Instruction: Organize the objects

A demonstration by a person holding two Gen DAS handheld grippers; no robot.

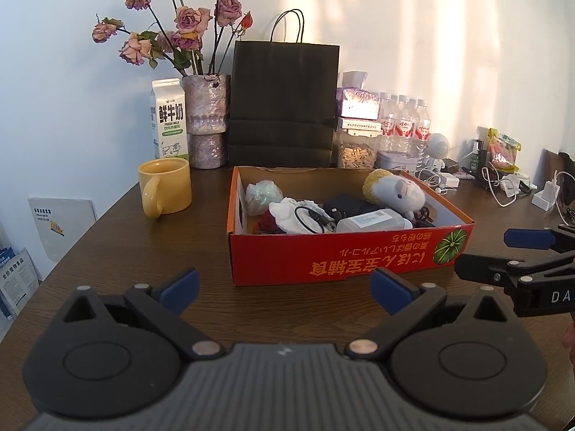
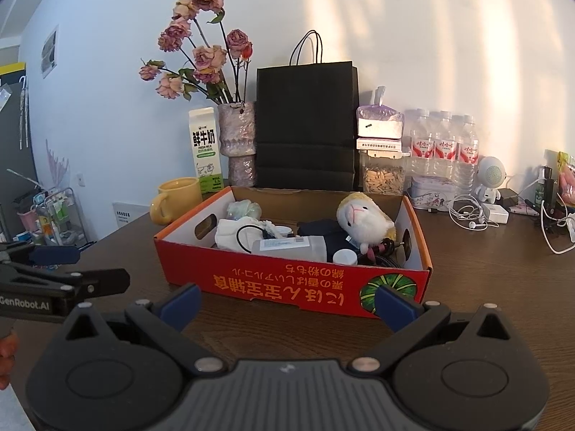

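Observation:
A red cardboard box [image 1: 334,256] [image 2: 273,280] sits on the dark wooden table [image 1: 143,251]. Inside lie a plush sheep [image 1: 397,190] [image 2: 364,221], a clear bottle [image 1: 373,221] [image 2: 291,248], a white cloth with a black cable [image 1: 298,213] [image 2: 233,233], a dark pouch [image 1: 345,204] and a greenish bag [image 1: 264,194] [image 2: 244,210]. My left gripper [image 1: 285,289] hovers open in front of the box, nothing between its blue pads. My right gripper [image 2: 287,303] is open too, just before the box's front wall. Each gripper shows at the other view's edge.
Behind the box stand a yellow mug [image 1: 165,188] [image 2: 178,199], a milk carton [image 1: 169,118], a vase of dried roses [image 1: 208,122], a black paper bag [image 1: 284,104], a seed jar [image 1: 355,151] and water bottles [image 1: 404,122]. Cables and chargers [image 2: 478,215] lie at the right.

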